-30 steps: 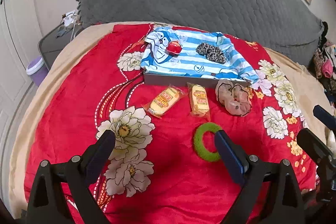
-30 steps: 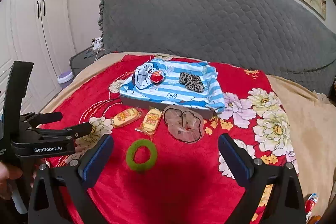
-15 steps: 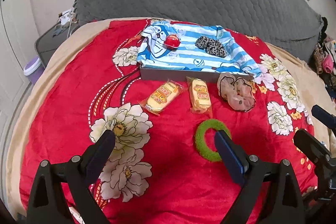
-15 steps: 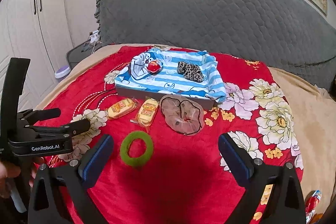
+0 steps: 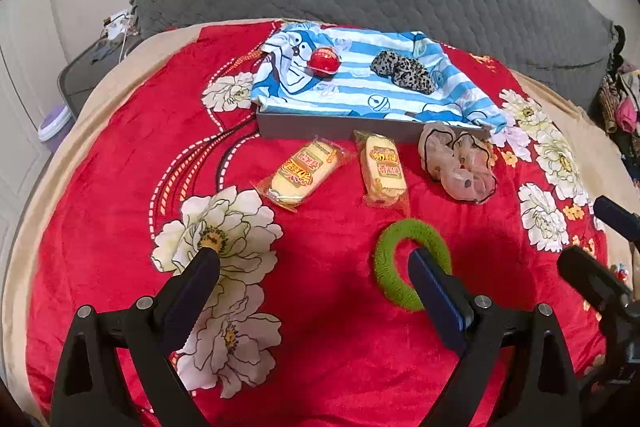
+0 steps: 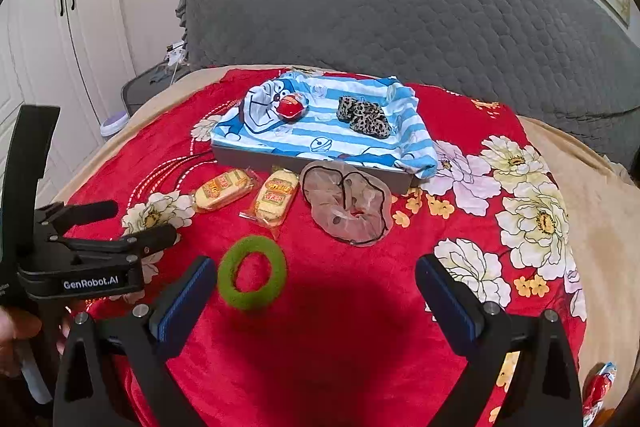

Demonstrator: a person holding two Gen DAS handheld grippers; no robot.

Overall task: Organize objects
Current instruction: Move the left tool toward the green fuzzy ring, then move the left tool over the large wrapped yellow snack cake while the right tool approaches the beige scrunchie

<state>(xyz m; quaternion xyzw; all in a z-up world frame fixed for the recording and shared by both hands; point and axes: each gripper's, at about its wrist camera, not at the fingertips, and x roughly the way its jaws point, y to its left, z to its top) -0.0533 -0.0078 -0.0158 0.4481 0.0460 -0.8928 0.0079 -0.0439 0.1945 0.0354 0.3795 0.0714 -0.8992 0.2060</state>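
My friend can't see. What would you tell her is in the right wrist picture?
An open black claw with blue pads hangs over a red flowered blanket, nothing between its fingers, beside a fuzzy green ring. Beyond lie two yellow wrapped snack cakes, a sheer beige scrunchie and a grey tray lined with blue striped cartoon cloth.

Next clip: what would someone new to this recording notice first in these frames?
Probably the bright red floral blanket filling both views, with the fuzzy green ring lying on it nearest the cameras. Behind it sit two wrapped snack cakes and a sheer beige scrunchie, then a grey tray lined with a blue-striped cartoon cloth. Both the left gripper and the right gripper are open and empty.
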